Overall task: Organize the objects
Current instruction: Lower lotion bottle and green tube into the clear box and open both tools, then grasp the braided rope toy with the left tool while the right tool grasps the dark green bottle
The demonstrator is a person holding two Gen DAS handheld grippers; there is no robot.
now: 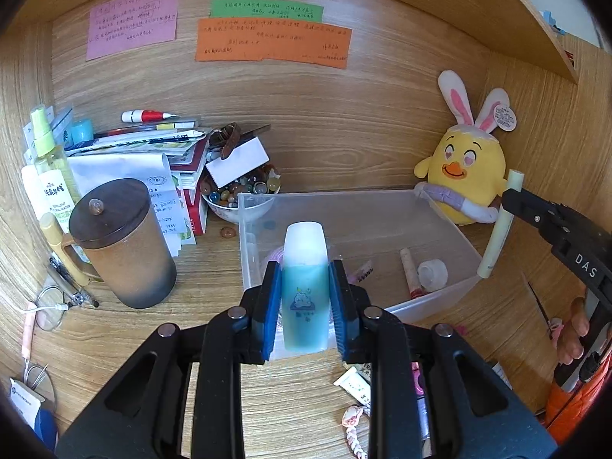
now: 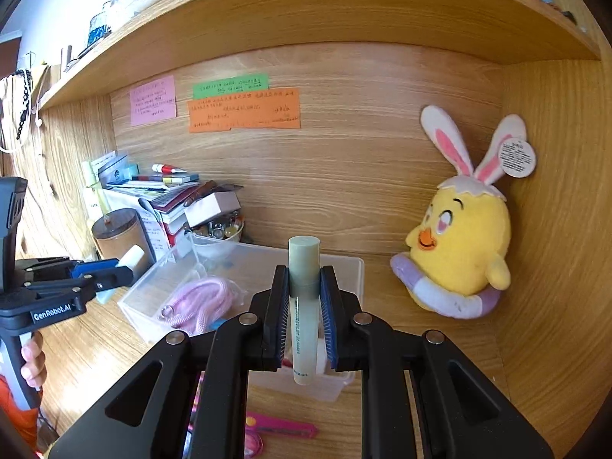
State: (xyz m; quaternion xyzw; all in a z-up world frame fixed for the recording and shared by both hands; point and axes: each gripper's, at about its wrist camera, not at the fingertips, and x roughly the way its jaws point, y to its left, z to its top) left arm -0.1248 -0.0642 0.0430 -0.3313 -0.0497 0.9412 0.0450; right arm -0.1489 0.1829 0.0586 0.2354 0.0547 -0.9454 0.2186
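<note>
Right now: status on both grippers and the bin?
Left gripper shut on blue bottle. Right gripper shut on pale green tube. Both above clear bin, nothing blocking.

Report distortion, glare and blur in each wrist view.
Left wrist view: fisheye bows the shelf wall; dark vignette corners; the blue bottle in the left gripper is sharp. Right wrist view: shelf board curves strongly; daylight washes out top left; the green tube is crisp.
</note>
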